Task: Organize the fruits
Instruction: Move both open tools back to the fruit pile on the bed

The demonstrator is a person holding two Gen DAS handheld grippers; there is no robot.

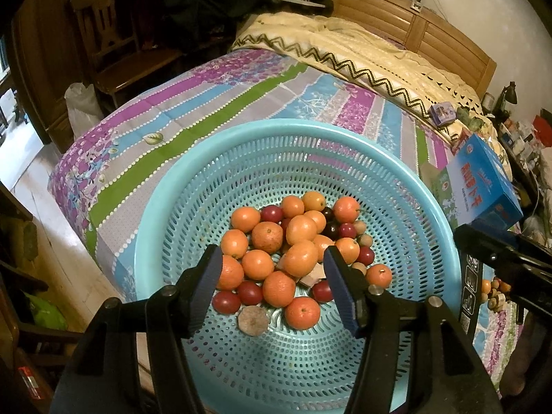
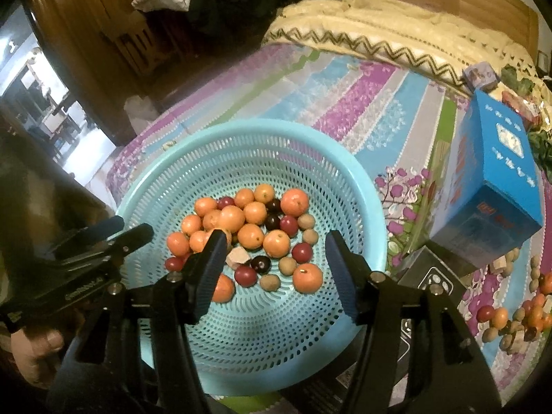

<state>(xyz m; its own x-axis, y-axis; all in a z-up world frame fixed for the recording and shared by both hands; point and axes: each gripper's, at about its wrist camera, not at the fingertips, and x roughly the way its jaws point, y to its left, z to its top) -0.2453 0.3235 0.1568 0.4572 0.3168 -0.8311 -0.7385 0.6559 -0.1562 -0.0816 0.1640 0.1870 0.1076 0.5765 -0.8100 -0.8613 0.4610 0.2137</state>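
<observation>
A light blue perforated basket [image 1: 172,227] sits on the bed and shows in the right wrist view [image 2: 369,207] too. It holds a pile of small oranges [image 1: 300,229], dark red fruits [image 1: 226,302] and brown nut-like pieces [image 1: 253,321]; the pile also shows in the right wrist view [image 2: 255,236]. My left gripper [image 1: 272,258] is open and empty, hovering over the near side of the pile. My right gripper [image 2: 274,241] is open and empty above the basket. A second heap of loose fruit [image 2: 517,314] lies on the bedsheet to the right.
A blue carton [image 2: 490,179] and a black box [image 2: 431,276] stand to the right of the basket. A cream blanket [image 1: 362,51] covers the far part of the bed. The bed's edge drops to the floor [image 1: 69,258] on the left.
</observation>
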